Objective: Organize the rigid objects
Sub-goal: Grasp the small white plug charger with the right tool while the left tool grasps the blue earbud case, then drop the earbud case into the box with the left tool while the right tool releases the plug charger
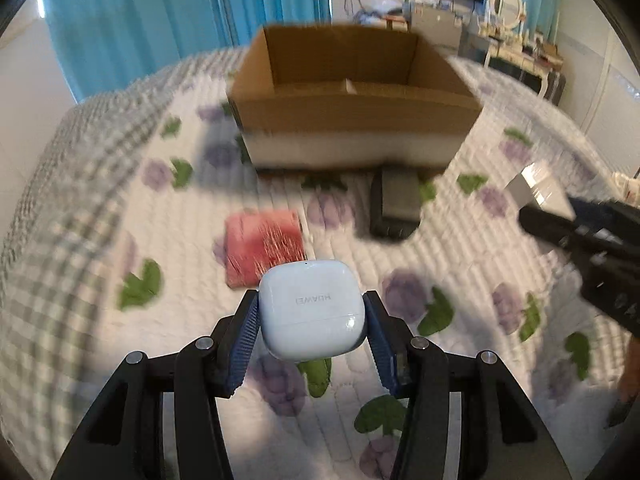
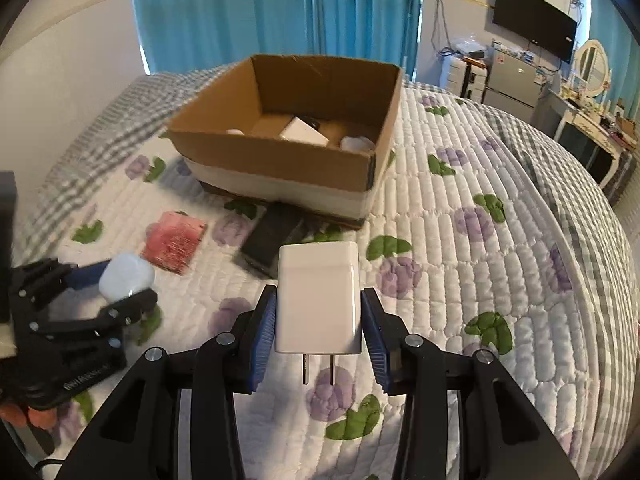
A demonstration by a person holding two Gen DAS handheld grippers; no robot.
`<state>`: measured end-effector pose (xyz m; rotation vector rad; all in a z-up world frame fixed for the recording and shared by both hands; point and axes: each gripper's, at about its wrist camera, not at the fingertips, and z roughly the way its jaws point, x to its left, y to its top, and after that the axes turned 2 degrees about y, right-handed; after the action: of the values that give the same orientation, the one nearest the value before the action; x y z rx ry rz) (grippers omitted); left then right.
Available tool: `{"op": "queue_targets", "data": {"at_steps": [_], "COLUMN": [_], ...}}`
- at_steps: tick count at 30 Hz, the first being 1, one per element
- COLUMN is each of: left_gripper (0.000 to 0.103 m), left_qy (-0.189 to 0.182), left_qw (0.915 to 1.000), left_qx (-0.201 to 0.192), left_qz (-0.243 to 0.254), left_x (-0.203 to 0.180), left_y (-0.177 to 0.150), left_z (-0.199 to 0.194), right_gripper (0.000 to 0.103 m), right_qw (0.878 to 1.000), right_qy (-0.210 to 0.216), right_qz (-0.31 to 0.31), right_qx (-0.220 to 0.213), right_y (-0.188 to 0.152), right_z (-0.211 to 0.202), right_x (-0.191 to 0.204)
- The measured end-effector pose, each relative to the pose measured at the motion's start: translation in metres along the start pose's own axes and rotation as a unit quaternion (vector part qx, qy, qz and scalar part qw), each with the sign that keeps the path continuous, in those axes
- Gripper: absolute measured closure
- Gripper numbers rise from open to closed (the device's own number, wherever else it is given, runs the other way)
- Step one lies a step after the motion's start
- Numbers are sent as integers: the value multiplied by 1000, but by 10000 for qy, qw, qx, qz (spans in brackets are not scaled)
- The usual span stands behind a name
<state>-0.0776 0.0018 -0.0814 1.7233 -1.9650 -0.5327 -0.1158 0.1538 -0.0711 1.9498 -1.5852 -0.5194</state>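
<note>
Above the bed (image 2: 480,280), the left tool (image 1: 312,312) is pinching the smooth, light earbud case (image 1: 310,310) by its flanks, the right tool (image 2: 319,312) is clamping the hard wall charger (image 2: 319,298), box (image 2: 288,160) at twelve o'clock.

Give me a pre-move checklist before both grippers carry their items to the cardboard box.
1. Left gripper shut on the earbud case, both pads touching: ok.
2. Right gripper shut on the white charger, prongs toward the camera: ok.
3. Cardboard box open at the top: ok.
4. Free floor space inside the box, which already holds some items: cannot tell.
5. Red pad and black device lie on the quilt, apart from both grippers: ok.
</note>
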Motion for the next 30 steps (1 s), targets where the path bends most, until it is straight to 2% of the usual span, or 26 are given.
{"op": "queue_targets", "data": {"at_steps": [5, 10, 13, 18, 22, 27, 30], "left_gripper": [50, 50, 50, 50, 50, 50, 50], "left_qy": [-165, -83, 39, 147, -150, 84, 27], "left_qw": [9989, 9953, 9918, 9897, 9919, 9947, 9958], "left_qx": [-440, -961, -1279, -1422, -1227, -850, -725], "left_qz": [51, 76, 48, 122, 305, 571, 560], "left_x": [12, 25, 35, 35, 20, -1, -5], "left_y": [49, 103, 145, 198, 221, 218, 210], "left_z": [-46, -71, -70, -36, 26, 89, 108], "right_gripper": [62, 62, 62, 62, 62, 62, 62], "right_qw": [9992, 9966, 9939, 9908, 9924, 9954, 9957], "right_qy": [-6, 23, 17, -90, -97, -136, -208], "right_qz": [-43, -385, -512, -542, -459, -509, -714], "right_qx": [-391, -727, -979, -1235, -1139, -794, -560], "right_y": [32, 91, 132, 188, 208, 206, 200], "right_z": [-36, -70, -82, -63, -14, 47, 73], "right_x": [-1, 0, -2, -8, -15, -26, -34]}}
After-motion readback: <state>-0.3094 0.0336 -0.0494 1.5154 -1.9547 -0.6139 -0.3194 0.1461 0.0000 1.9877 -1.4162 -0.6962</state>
